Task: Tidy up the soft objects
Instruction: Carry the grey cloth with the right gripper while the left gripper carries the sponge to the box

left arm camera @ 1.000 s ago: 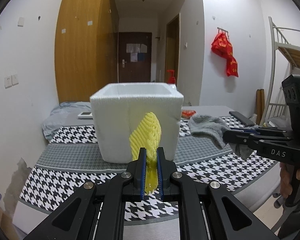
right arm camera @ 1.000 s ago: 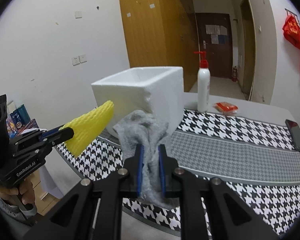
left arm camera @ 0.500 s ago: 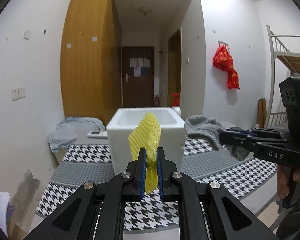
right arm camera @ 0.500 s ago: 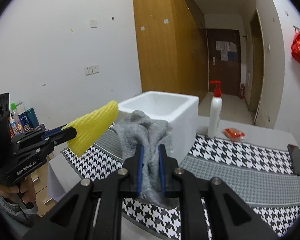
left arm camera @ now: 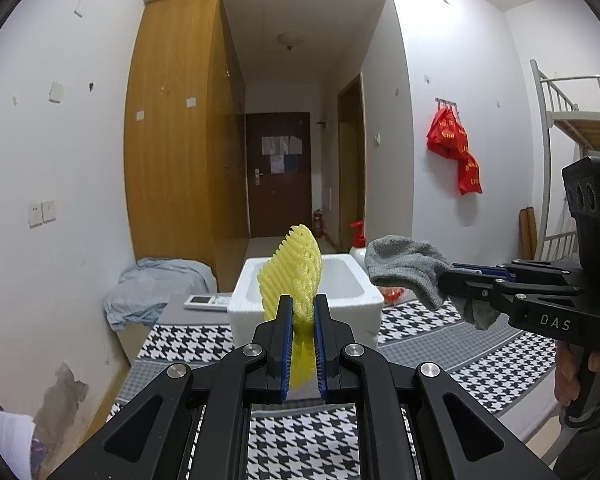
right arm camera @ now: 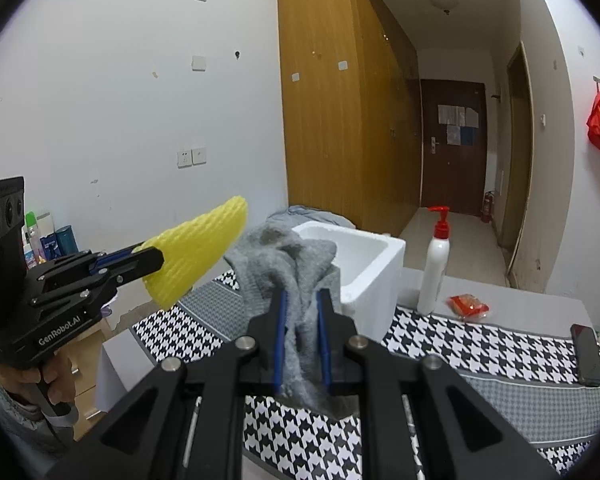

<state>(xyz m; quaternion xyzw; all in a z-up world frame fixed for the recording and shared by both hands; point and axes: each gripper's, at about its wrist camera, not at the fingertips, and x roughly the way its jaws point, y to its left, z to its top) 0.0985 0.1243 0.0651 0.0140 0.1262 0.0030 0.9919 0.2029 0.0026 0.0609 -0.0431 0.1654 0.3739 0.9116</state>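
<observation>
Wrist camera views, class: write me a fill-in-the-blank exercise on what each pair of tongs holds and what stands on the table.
1. The left tongs are shut on a foam net of ____ colour.
2. The right tongs are shut on a grey ____.
3. The white foam box has no lid, so its top is ____.
4. The white pump bottle has a ____ pump.

Missing words: yellow; sock; open; red

white pump bottle (right arm camera: 434, 270) on houndstooth cloth (right arm camera: 480, 344), red packet (right arm camera: 468, 305) beside it, black phone (right arm camera: 586, 354) at edge, red bags (left arm camera: 454, 148) on wall

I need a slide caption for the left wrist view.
Left gripper holds yellow foam net before white foam box.
</observation>
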